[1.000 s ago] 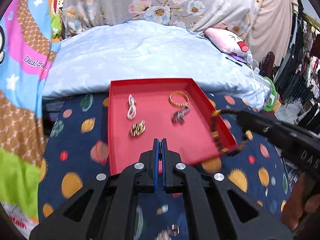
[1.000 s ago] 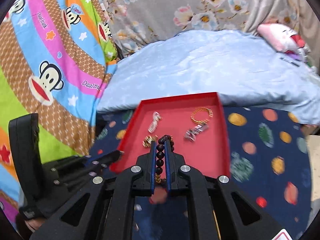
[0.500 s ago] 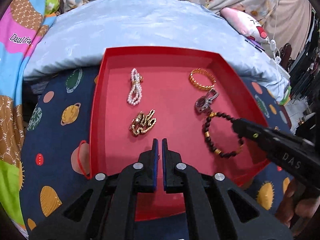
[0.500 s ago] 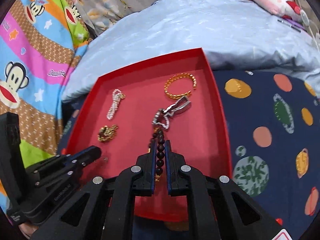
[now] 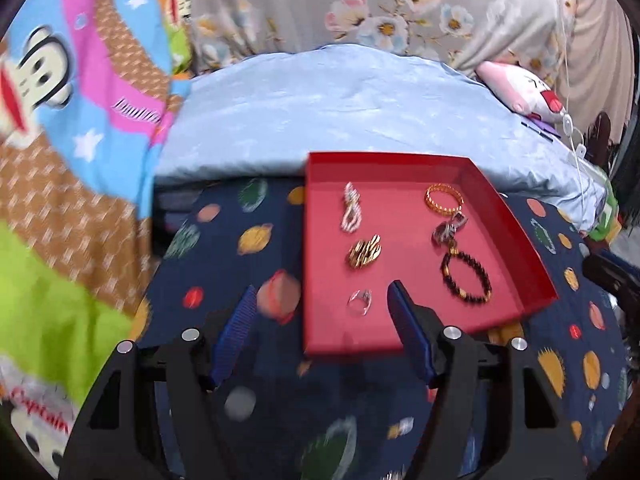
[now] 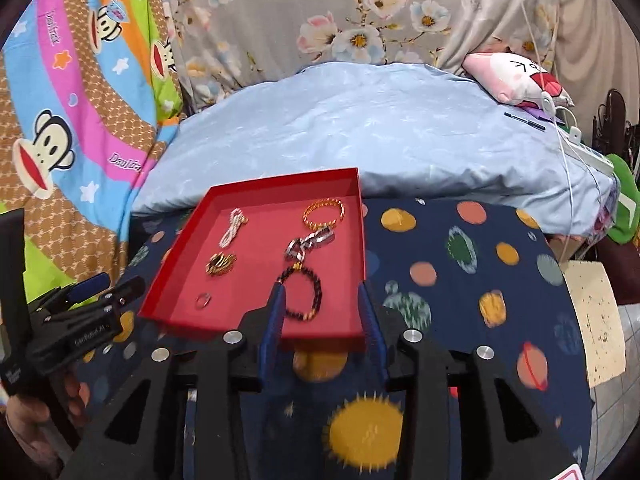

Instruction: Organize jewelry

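A red tray sits on a dark planet-print cloth. In it lie a pearl piece, a gold bangle, a silver chain piece, a gold clasp piece, a dark bead bracelet and a small silver ring. My left gripper is open and empty at the tray's near left edge. My right gripper is open and empty above the tray's near right part, the bead bracelet lying between its fingers in view.
A light blue quilt lies behind the tray. A monkey-print blanket hangs at the left. A pink plush pillow and cables are at the back right. The left gripper shows at the left of the right wrist view.
Both grippers opened and pulled back from the tray. The bead bracelet left my right gripper and lies in the tray. A small silver ring now lies in the tray's near part.
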{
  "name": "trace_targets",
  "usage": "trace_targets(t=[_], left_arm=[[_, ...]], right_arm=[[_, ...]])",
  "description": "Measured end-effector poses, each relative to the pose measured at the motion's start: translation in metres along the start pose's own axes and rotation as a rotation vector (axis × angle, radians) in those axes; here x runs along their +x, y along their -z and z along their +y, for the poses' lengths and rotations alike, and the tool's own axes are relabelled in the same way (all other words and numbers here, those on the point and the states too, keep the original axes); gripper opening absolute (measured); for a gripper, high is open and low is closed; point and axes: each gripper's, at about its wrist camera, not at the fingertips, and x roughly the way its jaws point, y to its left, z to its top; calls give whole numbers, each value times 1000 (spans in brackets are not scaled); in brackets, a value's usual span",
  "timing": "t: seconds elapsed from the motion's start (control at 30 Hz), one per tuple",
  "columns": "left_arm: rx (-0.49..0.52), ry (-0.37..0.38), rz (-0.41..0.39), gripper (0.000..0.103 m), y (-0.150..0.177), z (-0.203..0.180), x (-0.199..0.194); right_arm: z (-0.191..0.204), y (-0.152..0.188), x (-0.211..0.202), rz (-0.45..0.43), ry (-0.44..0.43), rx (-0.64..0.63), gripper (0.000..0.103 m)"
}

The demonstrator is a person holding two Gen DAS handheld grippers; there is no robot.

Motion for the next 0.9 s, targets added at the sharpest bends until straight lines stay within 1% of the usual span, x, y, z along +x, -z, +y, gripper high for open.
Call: trace_targets(t=[0.03, 0.17, 0.27, 0.37, 0.4, 0.53, 0.67, 0.9], left_arm=[[-10, 3, 6, 66, 6, 3, -6], [-35, -15, 32, 66, 35, 14, -28], [-52, 2, 74, 67, 63, 17, -38], [-43, 16, 108, 70, 85, 13, -42], [-36, 13, 125, 70, 95, 11, -43], [-32, 28, 160, 70, 117, 3, -47], [-15, 27, 169, 70, 130, -3, -53], [-1, 31, 192, 70, 146, -4, -56]], right_arm=[[0, 11, -11, 2, -5, 3, 39], [3, 45, -34, 39, -19, 15, 40], [4, 72, -44, 78, -23, 25, 40], [6, 102, -48, 127, -34, 42, 40], [6, 107, -48, 138, -39, 46, 40], [16, 137, -48, 197, -64, 51, 40], [31, 155, -46, 228, -91, 31, 40], [51, 166, -32, 258, -117, -10, 40]])
